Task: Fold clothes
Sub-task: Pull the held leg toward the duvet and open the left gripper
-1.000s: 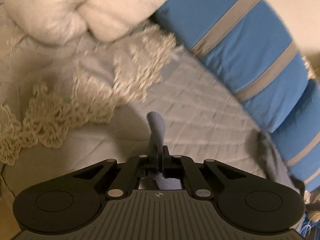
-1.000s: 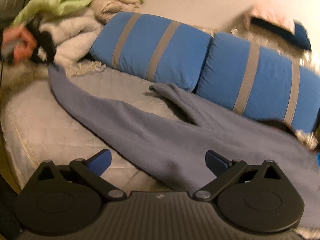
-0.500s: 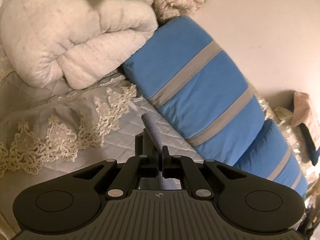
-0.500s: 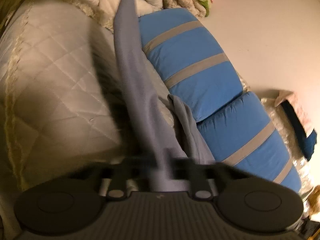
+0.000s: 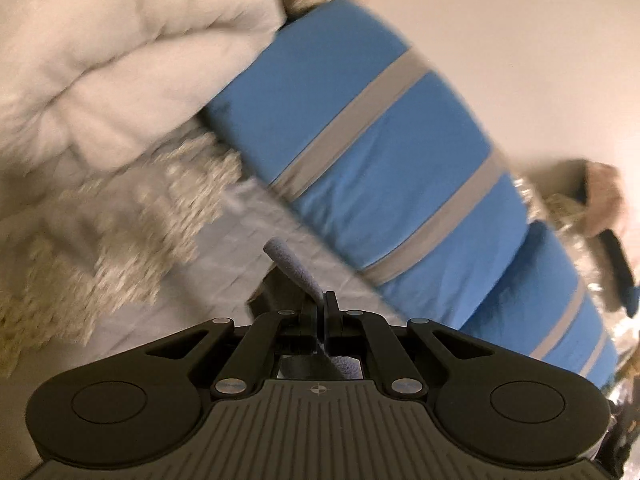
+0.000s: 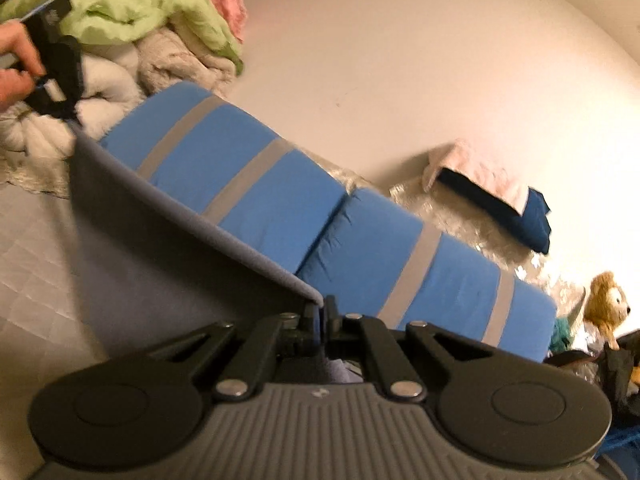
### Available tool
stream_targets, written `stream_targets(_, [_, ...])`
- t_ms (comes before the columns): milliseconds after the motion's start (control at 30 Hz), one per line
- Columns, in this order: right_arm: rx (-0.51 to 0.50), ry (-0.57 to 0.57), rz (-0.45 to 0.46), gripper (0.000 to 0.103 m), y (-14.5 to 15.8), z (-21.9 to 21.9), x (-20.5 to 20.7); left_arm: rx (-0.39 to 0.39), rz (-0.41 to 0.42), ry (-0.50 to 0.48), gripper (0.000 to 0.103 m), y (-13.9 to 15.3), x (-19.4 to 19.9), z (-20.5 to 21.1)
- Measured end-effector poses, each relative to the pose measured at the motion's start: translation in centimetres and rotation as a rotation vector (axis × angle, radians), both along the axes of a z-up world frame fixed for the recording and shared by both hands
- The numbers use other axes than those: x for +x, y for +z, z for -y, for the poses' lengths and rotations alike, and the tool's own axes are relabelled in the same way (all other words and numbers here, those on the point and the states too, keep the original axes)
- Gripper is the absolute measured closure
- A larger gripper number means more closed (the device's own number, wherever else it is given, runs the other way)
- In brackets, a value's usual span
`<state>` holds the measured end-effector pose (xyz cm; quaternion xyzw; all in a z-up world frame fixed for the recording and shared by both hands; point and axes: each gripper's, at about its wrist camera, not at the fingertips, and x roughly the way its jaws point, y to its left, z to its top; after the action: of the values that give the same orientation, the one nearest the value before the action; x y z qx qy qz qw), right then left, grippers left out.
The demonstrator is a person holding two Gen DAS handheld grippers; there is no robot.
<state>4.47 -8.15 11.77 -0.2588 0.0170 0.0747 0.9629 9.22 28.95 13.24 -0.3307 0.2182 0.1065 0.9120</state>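
Observation:
A grey-blue garment [image 6: 160,248] hangs stretched in the air between both grippers, above the quilted bed. My right gripper [image 6: 321,312] is shut on one corner of it at the bottom centre of the right wrist view. Its top edge runs up-left to my left gripper [image 6: 60,92], held by a hand [image 6: 14,64] at the far left. In the left wrist view my left gripper [image 5: 321,310] is shut on a rolled tip of the garment [image 5: 292,266] that sticks out past the fingers.
Two blue pillows with grey stripes [image 6: 256,196] [image 5: 360,160] line the wall. A white duvet [image 5: 120,72], lace trim [image 5: 132,240], and green and pink bedding [image 6: 132,12] are piled at the bed's head. A lion toy [image 6: 608,308] sits far right.
The right gripper, open over the flat garment a second ago, has shut on its corner. Both grippers have lifted the garment off the bed and spread it taut between them.

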Motion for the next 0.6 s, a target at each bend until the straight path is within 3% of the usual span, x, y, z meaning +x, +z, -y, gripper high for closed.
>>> stream_targets(67, [-0.033,0.051,-0.050,0.101,-0.9,-0.3,-1.2,0.033,-0.025,0.011,0.101,-0.1,-0.6,0.0])
stream_targets(200, [-0.099,0.154,-0.149,0.100,-2.8,-0.9,-3.5,0.055,-0.191,0.050,0.101,-2.1,-2.5,-0.7])
stream_targets(367, [-0.182,0.283,-0.274,0.100,-5.1,-1.7,-6.3,0.022,-0.342,0.061,0.101,-4.7,-5.9,-2.0])
stream_targets(500, [-0.190,0.311,-0.319,0.101,-5.5,-1.6,-6.6,0.009,-0.451,0.087,0.101,-5.8,-6.6,-2.7])
stream_targets(600, [-0.189,0.325,-0.347,0.101,-5.5,-1.4,-6.6,0.051,-0.529,0.103,0.100,-6.2,-6.5,-2.4])
